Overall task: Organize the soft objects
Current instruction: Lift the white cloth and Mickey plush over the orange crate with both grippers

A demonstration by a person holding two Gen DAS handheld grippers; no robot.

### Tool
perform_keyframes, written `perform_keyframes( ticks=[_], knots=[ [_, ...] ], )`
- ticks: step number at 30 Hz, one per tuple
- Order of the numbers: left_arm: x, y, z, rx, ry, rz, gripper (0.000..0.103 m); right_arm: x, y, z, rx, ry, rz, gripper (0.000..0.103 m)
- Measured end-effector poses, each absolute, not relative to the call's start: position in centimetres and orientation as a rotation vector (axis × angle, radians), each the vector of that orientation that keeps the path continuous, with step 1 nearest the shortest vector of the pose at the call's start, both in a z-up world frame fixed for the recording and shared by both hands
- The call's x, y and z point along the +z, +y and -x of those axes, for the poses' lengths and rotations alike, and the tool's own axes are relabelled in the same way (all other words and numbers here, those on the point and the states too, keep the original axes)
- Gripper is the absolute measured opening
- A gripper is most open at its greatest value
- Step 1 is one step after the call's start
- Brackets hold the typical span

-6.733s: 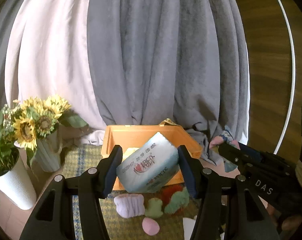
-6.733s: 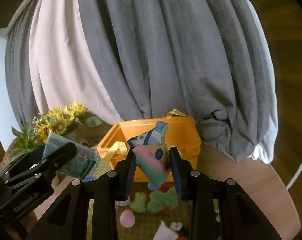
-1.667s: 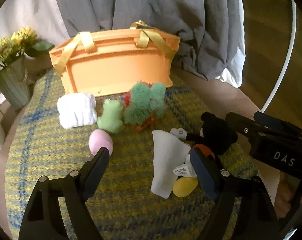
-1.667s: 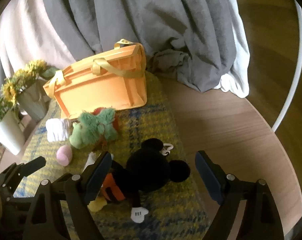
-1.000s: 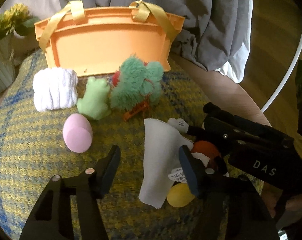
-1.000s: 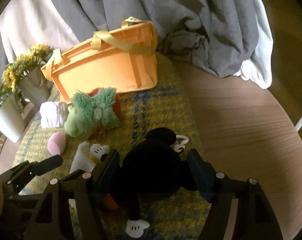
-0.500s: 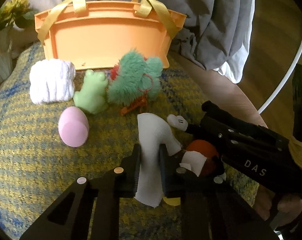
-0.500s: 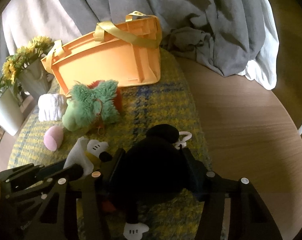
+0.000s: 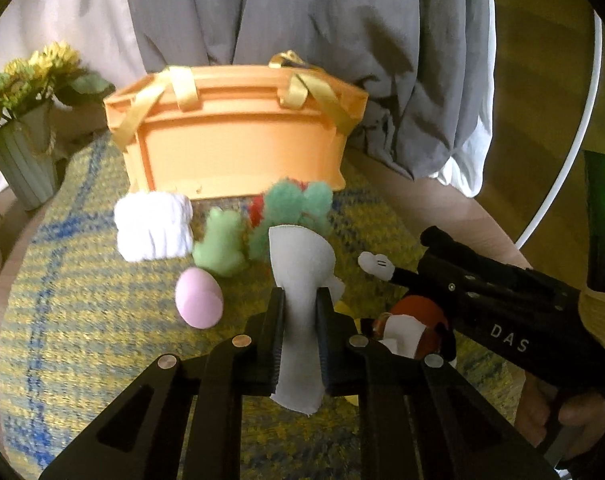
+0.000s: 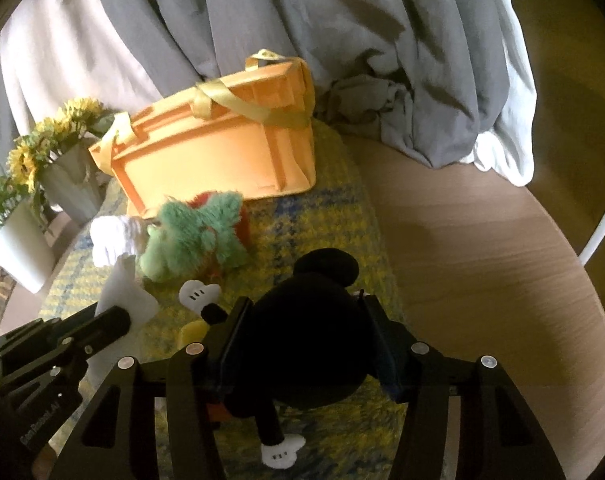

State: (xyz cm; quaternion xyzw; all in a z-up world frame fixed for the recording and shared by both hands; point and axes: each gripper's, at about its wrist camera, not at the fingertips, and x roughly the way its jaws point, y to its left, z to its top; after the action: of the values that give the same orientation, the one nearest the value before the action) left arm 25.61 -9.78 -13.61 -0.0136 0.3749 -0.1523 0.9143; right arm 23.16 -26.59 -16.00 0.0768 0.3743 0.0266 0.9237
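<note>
Left gripper [image 9: 299, 312] pinched tight on a white cloth [image 9: 300, 268], long axis upright, lower end hanging below the pads, just clear of the mat [image 9: 82, 320] near its front edge. Right gripper [image 10: 302, 344] clamped on a black mouse plush [image 10: 314, 320] by the head, jaws held about half apart by its bulk, limbs dangling over the mat's right front. Both loads lifted; orange basket [image 9: 238, 148] straight ahead at the mat's back edge, open top facing up, rim above the fingertips. Likely next: up and forward over the rim. Left nearer the basket's middle, right nearer its right corner. Green plush [image 10: 198, 236] directly in the path.
</note>
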Motion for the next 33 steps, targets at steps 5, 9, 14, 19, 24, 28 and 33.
perform_keyframes(
  ticks=[5, 9, 14, 19, 24, 28, 33],
  knots=[
    [-12.1, -9.2, -25.0, -0.305, 0.744, 0.045, 0.016, -14.1, -26.2, -22.4, 0.043, 0.729, -0.154, 0.056],
    [-10.8, -8.7, -24.2, -0.297, 0.715, 0.048, 0.016, -12.8, -25.8, -22.0, 0.047, 0.705, -0.145, 0.056],
    [-9.0, -8.2, -23.5, -0.281, 0.667, 0.043, 0.016, -10.8, -25.3, -21.4, 0.044, 0.654, -0.124, 0.056],
    [-7.2, -7.6, -23.3, -0.268, 0.619, 0.036, 0.016, -8.5, -24.6, -20.8, 0.025, 0.588, -0.1, 0.056],
    [-5.4, -6.9, -23.1, -0.264, 0.567, 0.037, 0.016, -6.4, -24.0, -20.5, 0.018, 0.534, -0.089, 0.056],
    [-4.0, -6.3, -23.1, -0.259, 0.528, 0.036, 0.016, -5.0, -23.5, -20.5, 0.024, 0.494, -0.097, 0.056],
    [-2.2, -5.4, -23.3, -0.244, 0.473, 0.027, 0.016, -3.3, -22.7, -20.6, 0.028, 0.445, -0.097, 0.056]
  ],
)
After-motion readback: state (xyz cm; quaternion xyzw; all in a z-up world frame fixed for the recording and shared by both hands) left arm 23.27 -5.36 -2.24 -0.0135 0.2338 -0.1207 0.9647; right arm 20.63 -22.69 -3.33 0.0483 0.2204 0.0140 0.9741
